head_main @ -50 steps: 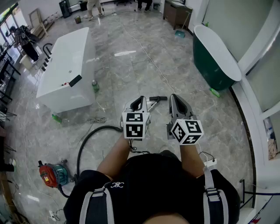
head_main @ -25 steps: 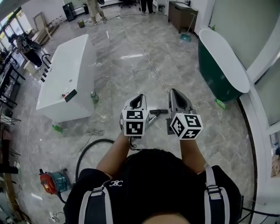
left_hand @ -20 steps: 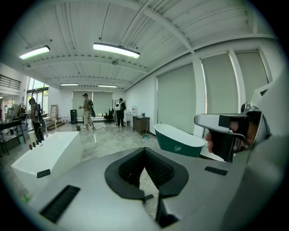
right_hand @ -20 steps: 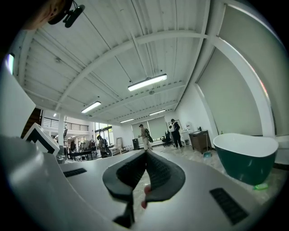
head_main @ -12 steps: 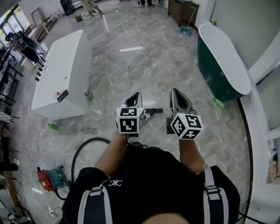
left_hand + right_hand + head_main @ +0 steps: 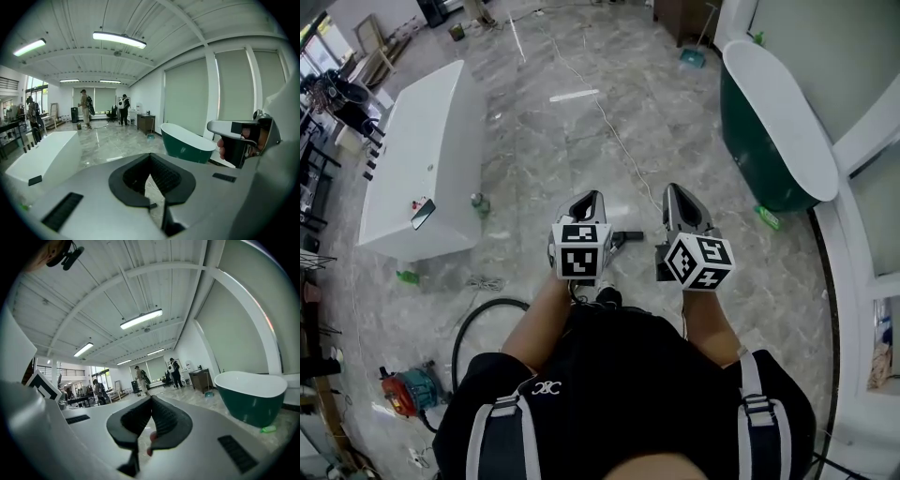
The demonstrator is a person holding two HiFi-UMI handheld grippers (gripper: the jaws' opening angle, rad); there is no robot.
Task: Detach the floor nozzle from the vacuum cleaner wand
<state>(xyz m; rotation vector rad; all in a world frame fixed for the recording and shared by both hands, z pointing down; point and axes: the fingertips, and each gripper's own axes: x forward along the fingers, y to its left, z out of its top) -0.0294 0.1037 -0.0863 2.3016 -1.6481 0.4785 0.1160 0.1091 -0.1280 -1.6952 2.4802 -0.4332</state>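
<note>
Vacuum wand [image 6: 626,238] (mostly hidden) untouched below | left gripper [image 6: 588,199]: jaws clenched, empty, tilted slightly down | right gripper [image 6: 674,191]: jaws clenched, empty, level, alongside left

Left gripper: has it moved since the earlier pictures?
Yes, forward. The left gripper was short of the green bottle; now its tips are level with it.

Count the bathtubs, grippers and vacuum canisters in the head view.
Bathtubs: 2 (white bathtub, green bathtub)
Grippers: 2 (left gripper, right gripper)
Vacuum canisters: 1 (red and teal canister)
Total: 5
</note>
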